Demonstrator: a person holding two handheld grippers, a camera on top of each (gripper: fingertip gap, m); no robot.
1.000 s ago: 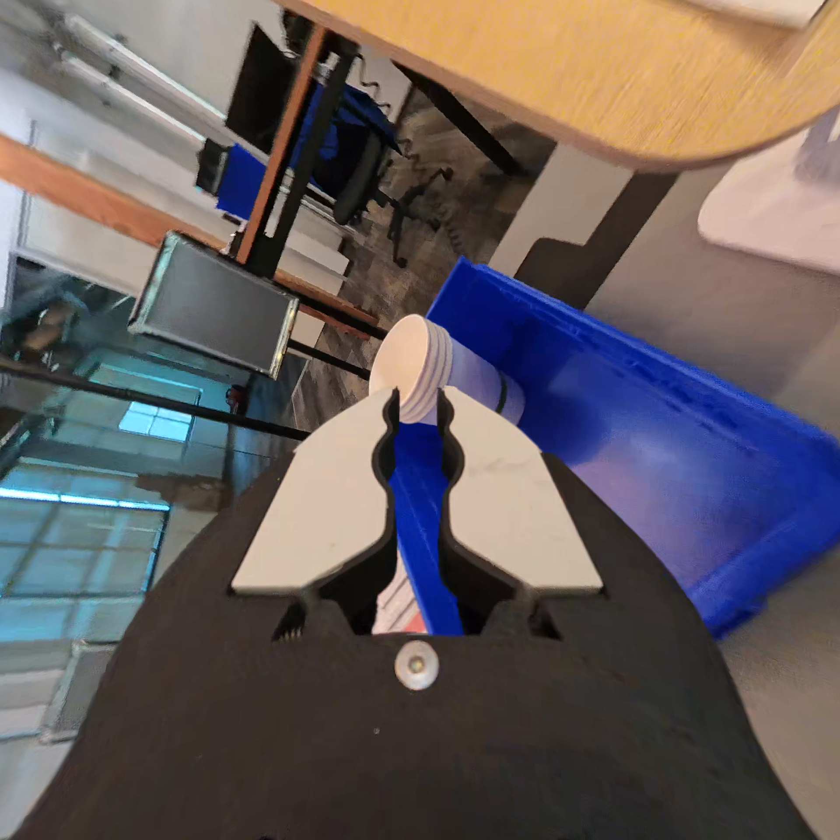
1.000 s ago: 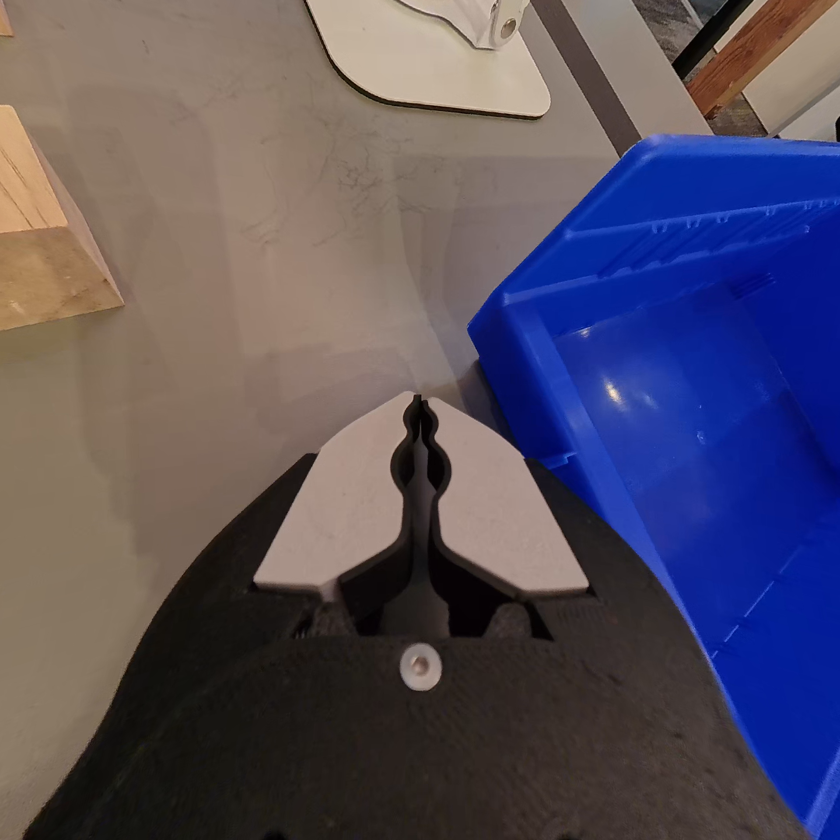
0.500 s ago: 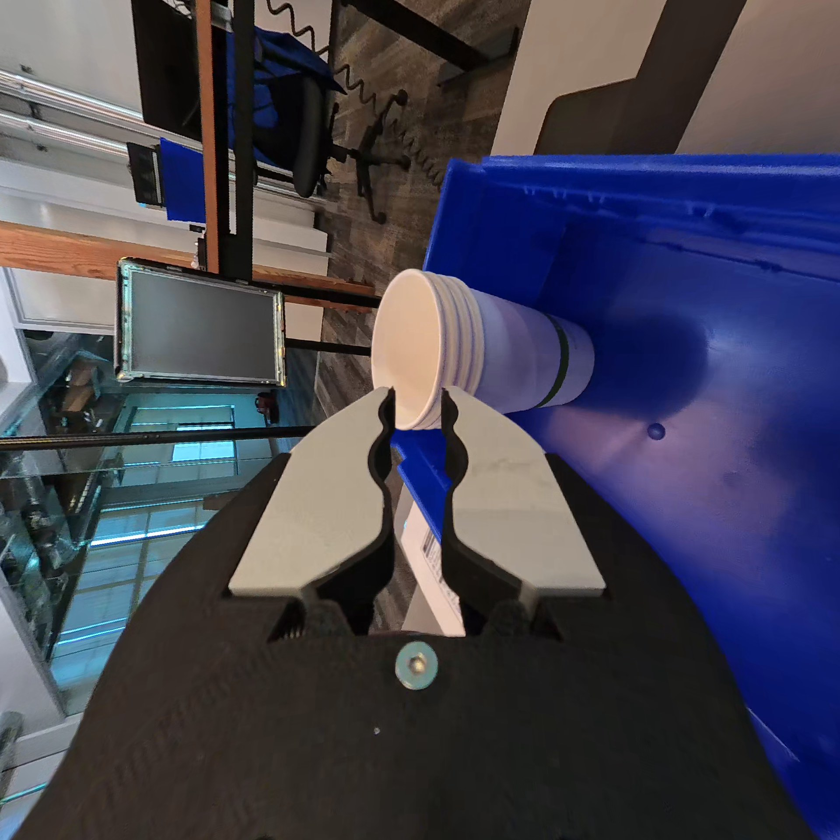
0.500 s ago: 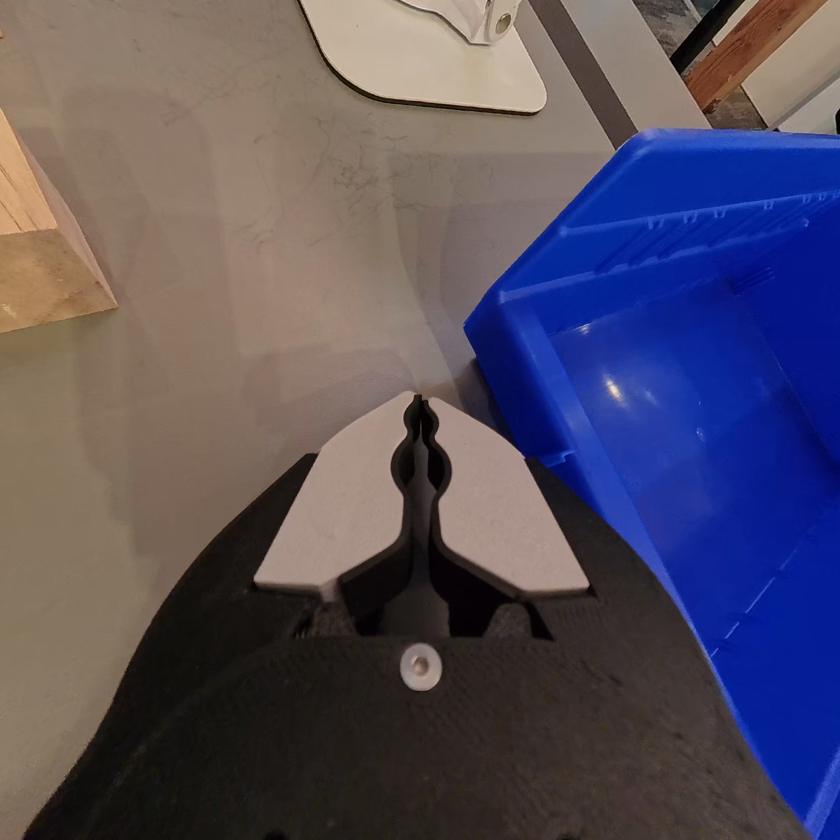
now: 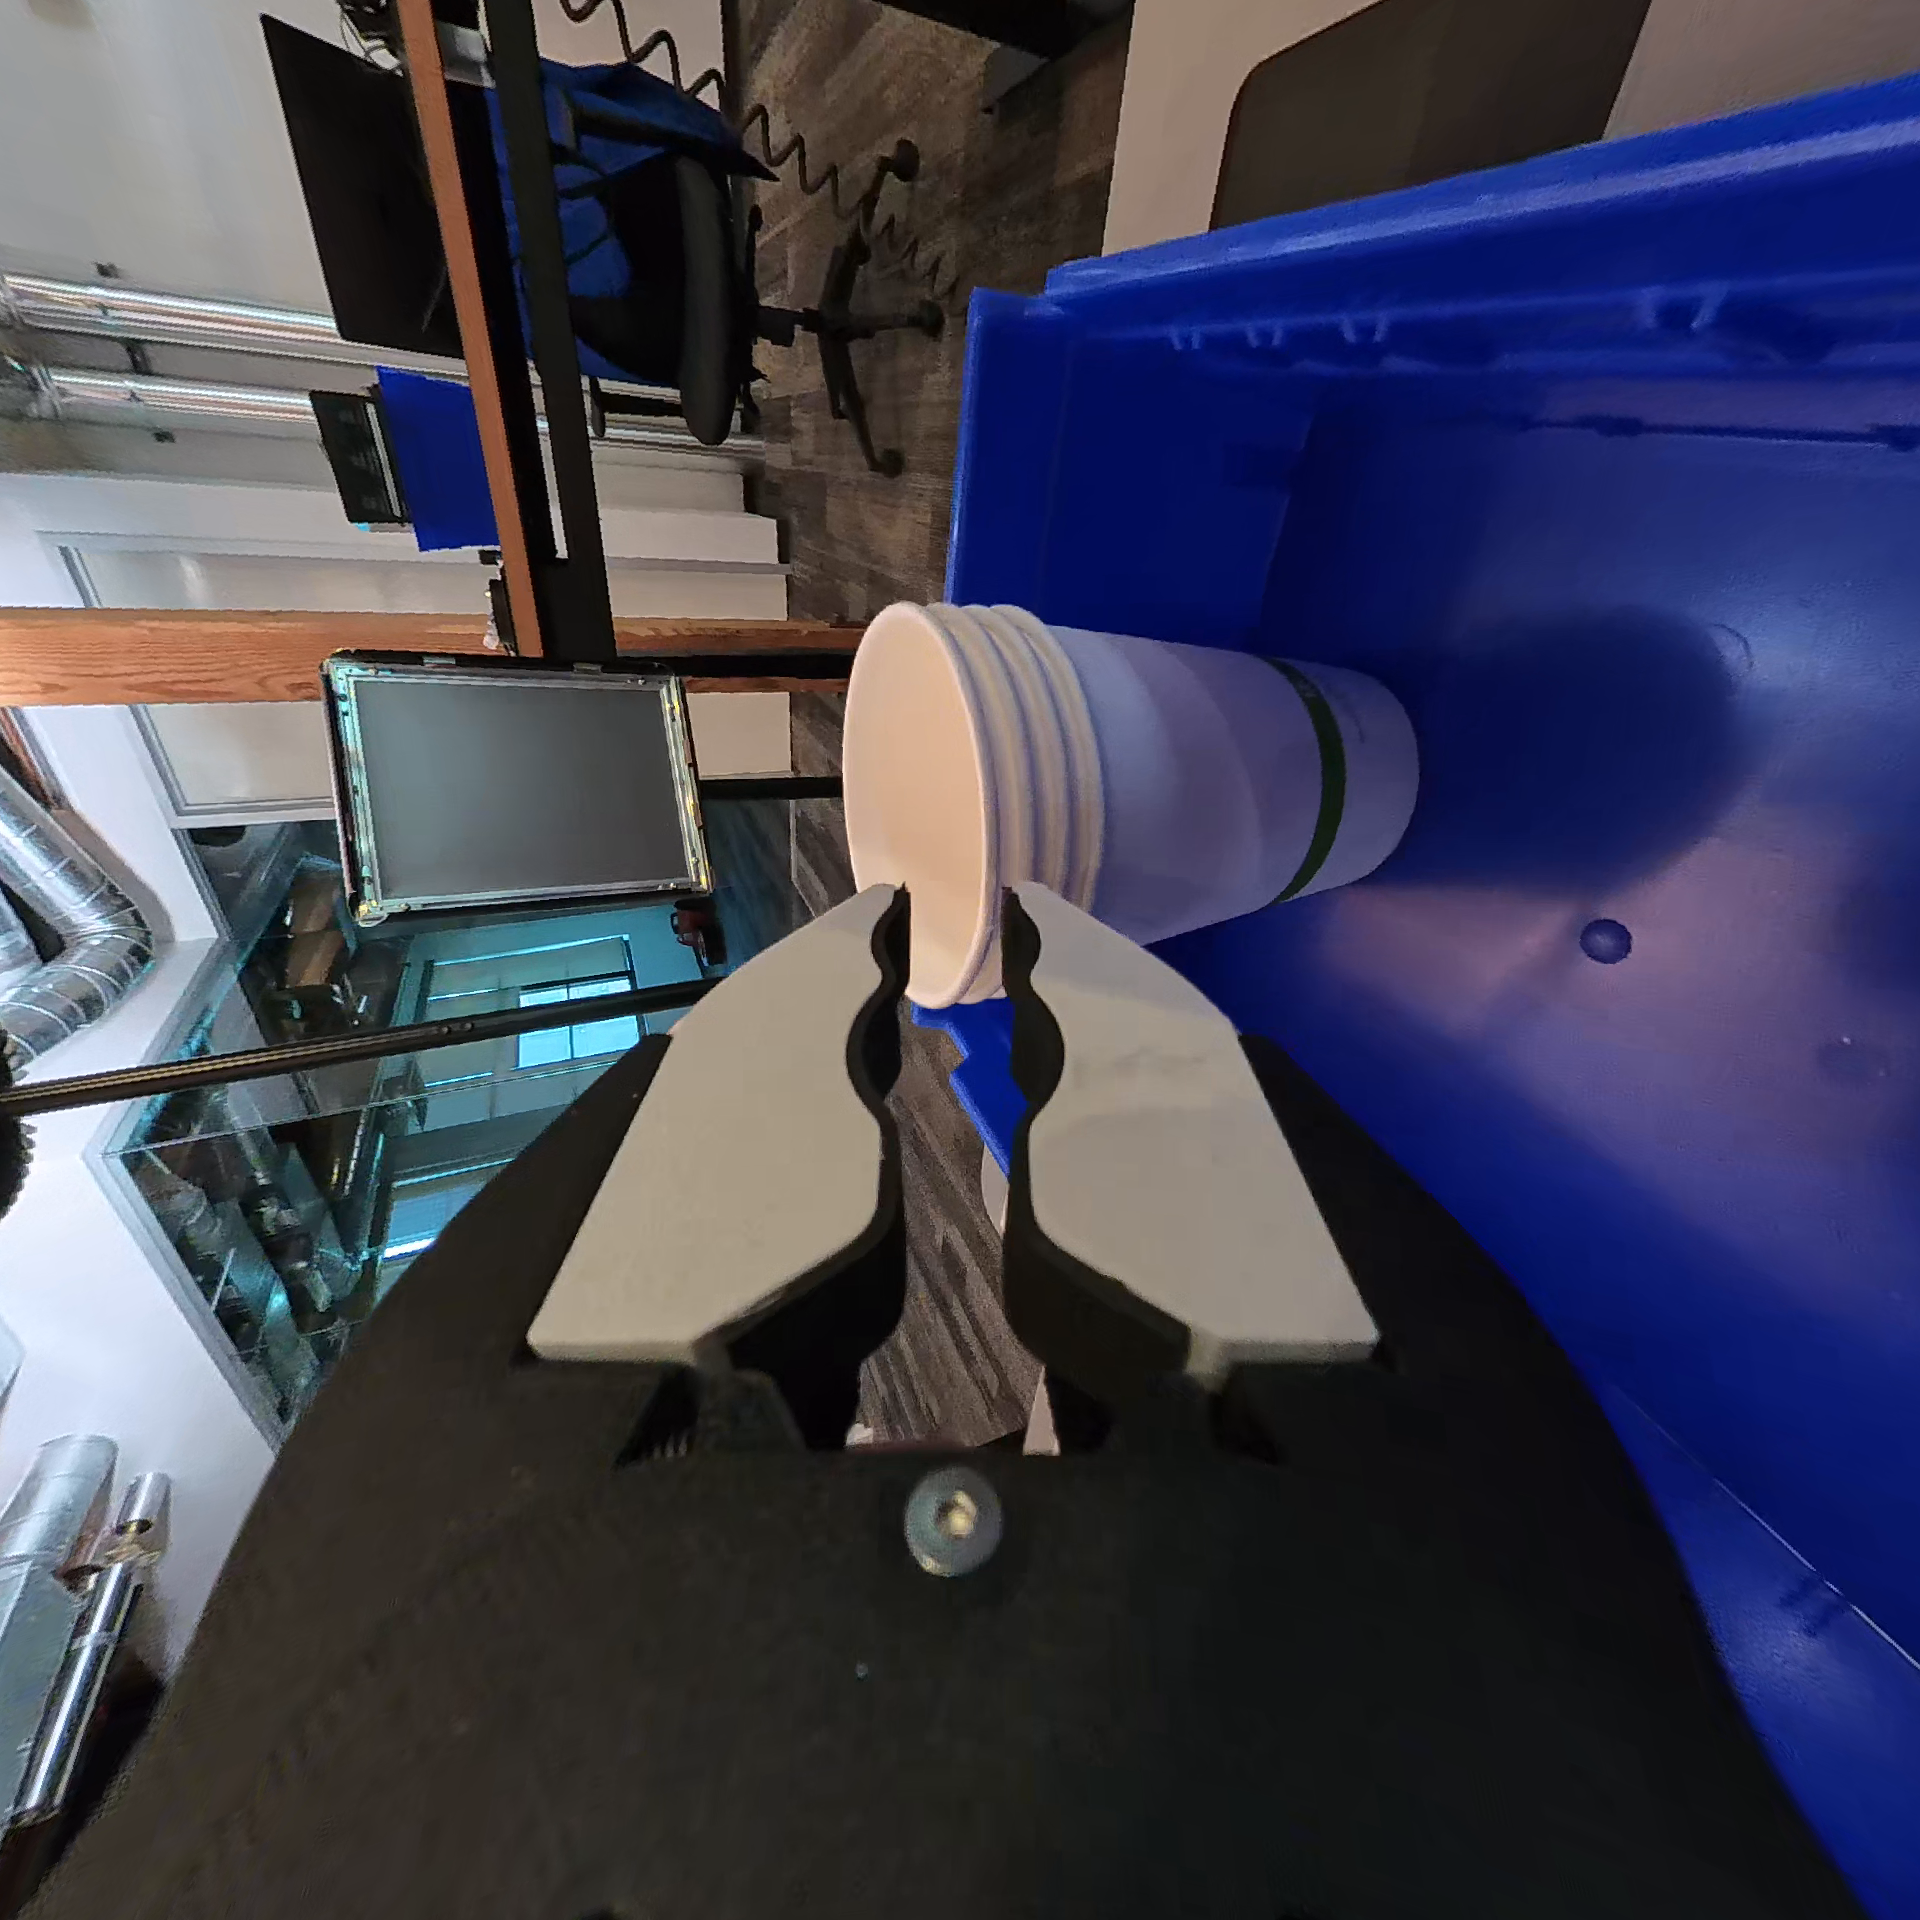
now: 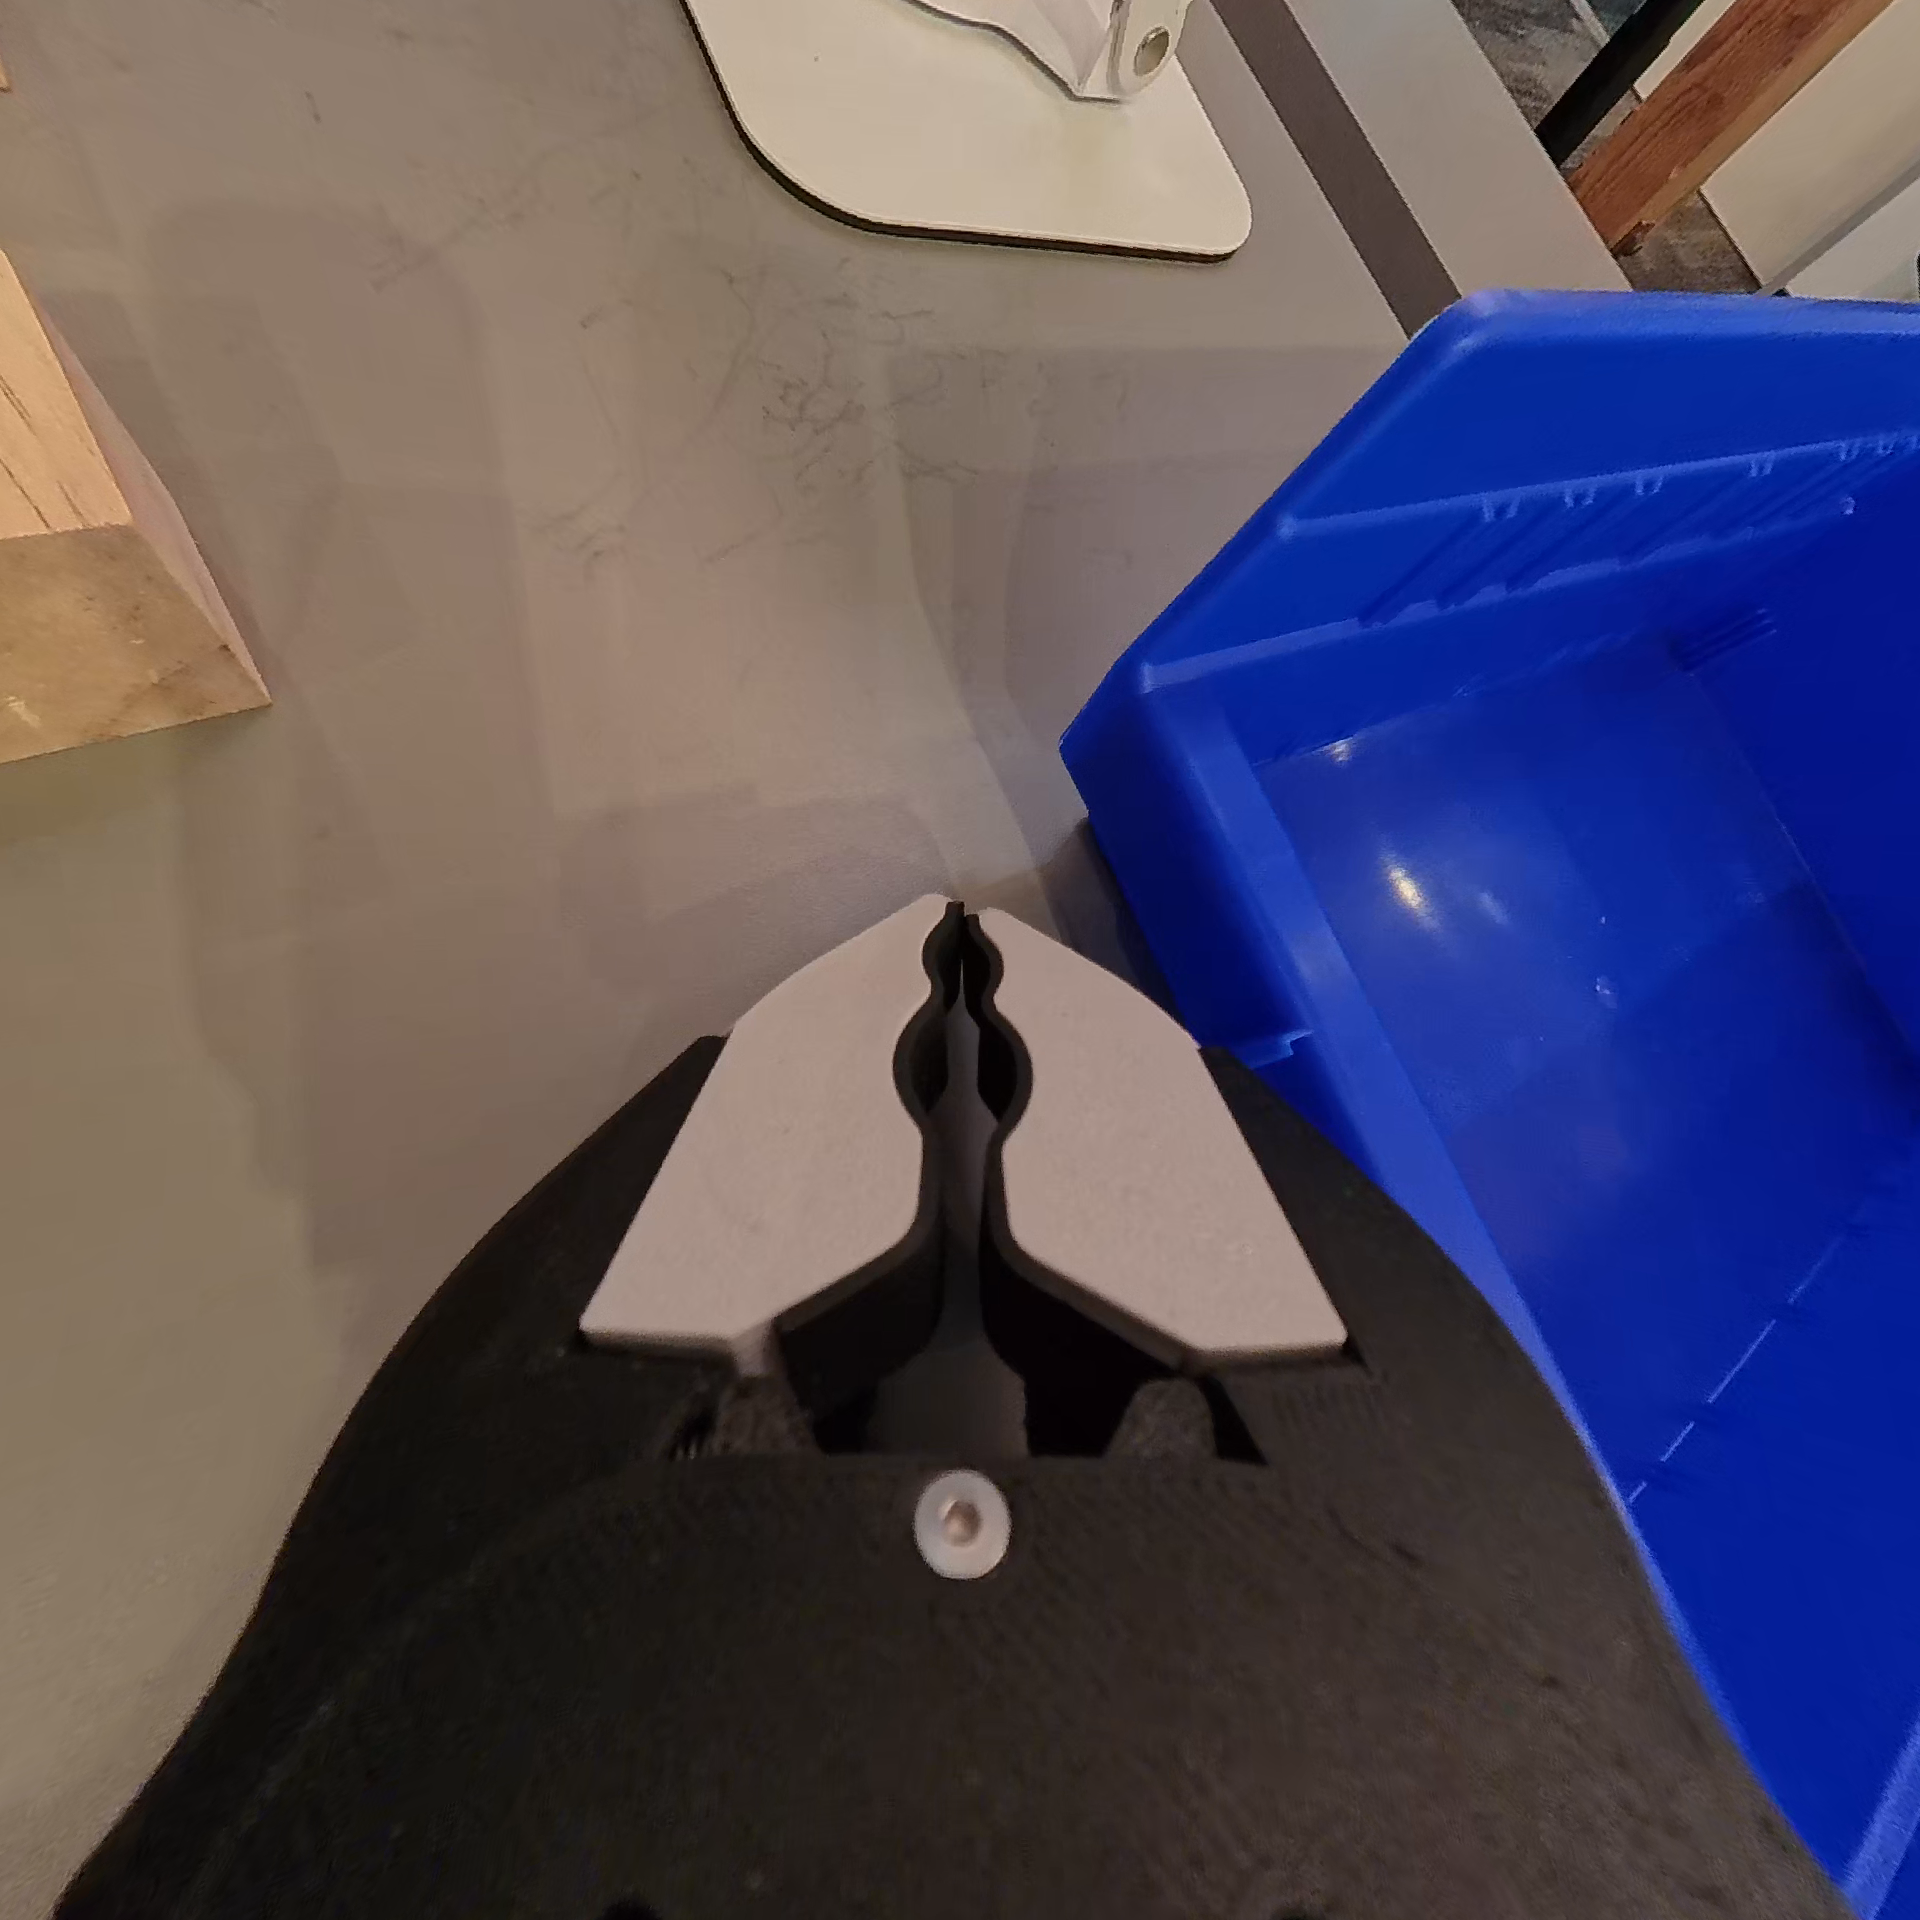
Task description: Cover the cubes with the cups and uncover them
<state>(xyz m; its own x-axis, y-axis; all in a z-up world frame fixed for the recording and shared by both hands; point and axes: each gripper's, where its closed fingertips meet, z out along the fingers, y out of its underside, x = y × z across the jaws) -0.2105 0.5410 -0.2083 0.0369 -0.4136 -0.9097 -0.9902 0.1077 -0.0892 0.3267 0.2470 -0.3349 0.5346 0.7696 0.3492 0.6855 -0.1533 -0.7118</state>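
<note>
One stack of nested white paper cups [image 5: 1132, 800], several rims deep, is pinched at its lip by the left gripper [image 5: 956, 940], jaws clamped on the rim wall with one finger inside the mouth and one outside. Versus a second ago the stack has swung from above the near rim to well inside the blue bin [image 5: 1558, 1039], its base now pointing at the bin's inner surface, touching or just short, can't tell. The wrist has rolled too, so the view is sideways, with an office chair [image 5: 707, 270] and a framed dark panel [image 5: 520, 790] behind. The right gripper [image 6: 961, 920] hasn't budged: jaws pressed together on nothing, parked over the grey table [image 6: 468, 520] just beside the bin's corner, with a wooden block [image 6: 83, 582] at far left. No cubes are in view. My read: uncovering is done, cups are being stowed, and release comes next.
</note>
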